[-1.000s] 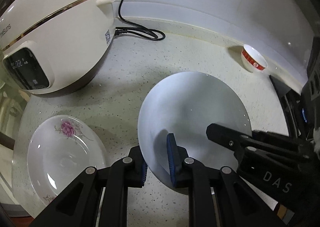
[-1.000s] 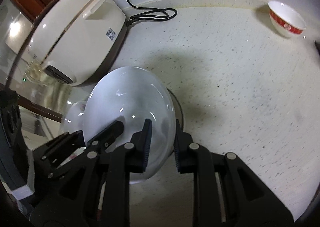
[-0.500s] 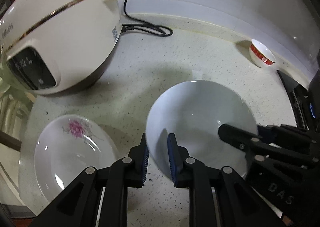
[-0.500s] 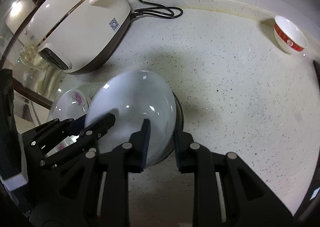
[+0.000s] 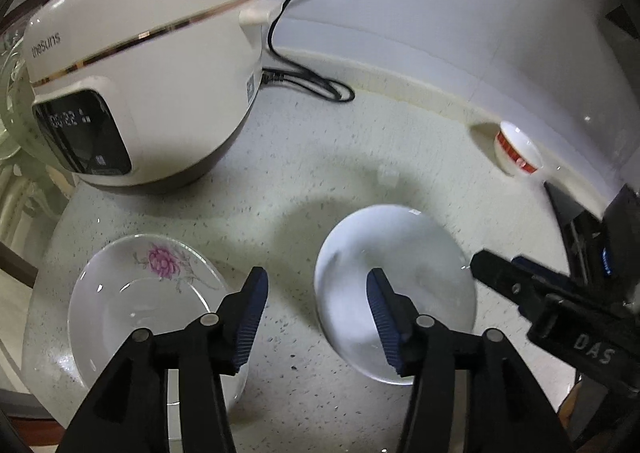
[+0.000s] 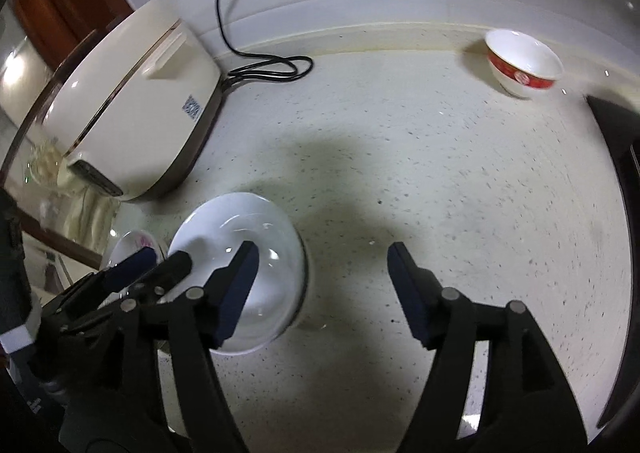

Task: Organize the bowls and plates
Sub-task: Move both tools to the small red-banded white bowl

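Speckled pale surface [image 5: 328,181] with crockery, seen from both wrist cameras. The left claw [image 5: 316,317] is opening; its blue-padded fingers [image 5: 250,317] stand apart, one over the gap between the two plates and the other in front of the near left rim of the plain white plate [image 5: 420,285], and no pad presses on anything. The right claw [image 6: 320,281] is likewise opening, its jaws wide; the left finger overlaps the plain white plate's [image 6: 248,253] right part in the picture, the right finger hangs over bare surface, and nothing is gripped. The plain white plate rests flat on the surface, between the two claws. Just to its left lies the flowered plate [image 5: 132,301], with a pink blossom on its far inner rim. Behind them stands a cream rice cooker [image 5: 140,85] with a dark display, its black power cord [image 5: 312,81] looped on the surface by the wall. A small red-banded bowl [image 6: 524,65] sits well apart, at the far right edge against the backsplash.
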Motion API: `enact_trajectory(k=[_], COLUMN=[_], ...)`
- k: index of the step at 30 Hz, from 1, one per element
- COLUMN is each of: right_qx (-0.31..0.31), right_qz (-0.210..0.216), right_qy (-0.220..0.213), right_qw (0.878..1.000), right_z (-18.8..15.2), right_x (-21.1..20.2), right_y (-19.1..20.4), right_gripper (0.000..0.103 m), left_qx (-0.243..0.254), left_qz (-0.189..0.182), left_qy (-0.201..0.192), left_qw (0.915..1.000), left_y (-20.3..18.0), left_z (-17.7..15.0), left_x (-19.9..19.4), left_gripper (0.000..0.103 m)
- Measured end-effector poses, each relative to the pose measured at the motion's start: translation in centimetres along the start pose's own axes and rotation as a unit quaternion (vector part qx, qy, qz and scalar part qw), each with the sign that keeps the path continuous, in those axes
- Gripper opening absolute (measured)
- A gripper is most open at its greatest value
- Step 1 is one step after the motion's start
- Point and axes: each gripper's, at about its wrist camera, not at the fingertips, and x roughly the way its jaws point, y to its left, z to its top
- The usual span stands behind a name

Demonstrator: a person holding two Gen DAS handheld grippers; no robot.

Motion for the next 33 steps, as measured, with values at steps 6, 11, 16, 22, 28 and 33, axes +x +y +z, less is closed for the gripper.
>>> enact_trajectory(k=[6,11,16,22,28,33], right_qx=[0.025,0.044,0.073,0.121,0.180,0.212], right_qz=[0.005,0.006,0.004,-0.005,-0.012,-0.013], right_qy=[0.006,0.000,0.003,-0.001,0.001,0.002], right_qw=[1.000,0.999,0.997,0.993,0.984,0.977], right_z=[-0.5,-0.8,-1.2,-1.9,-2.6,-3.1], right_x=[0.0,-0.4,-0.6,-1.3,-1.6,-1.5], right_y=[-1.4,-2.7,-4.8,-8.3,-12.4,-14.7], right_gripper=[0.072,0.074,0.076,0.076,0.076,0.076], left_qx=[0.005,0.014,0.022,0.042,0.057,0.069], left_qz=[-0.002,-0.005,-0.014,-0.037,-0.071,-0.091], left_qy=[-0.011,-0.013,-0.010,-0.008,0.008,0.040], left_qw=[0.9999,0.9998,0.9996,0.9984,0.9958,0.9927], left_y=[-0.8,-2.1,-3.6,-6.6,-10.2,-12.5], left_z=[0.1,0.2,0.3,0.8,1.3,1.6], left_x=[-0.4,-0.2,0.0,0.5,1.5,2.8], left_gripper=[0.063,0.065,0.068,0.069,0.071,0.071])
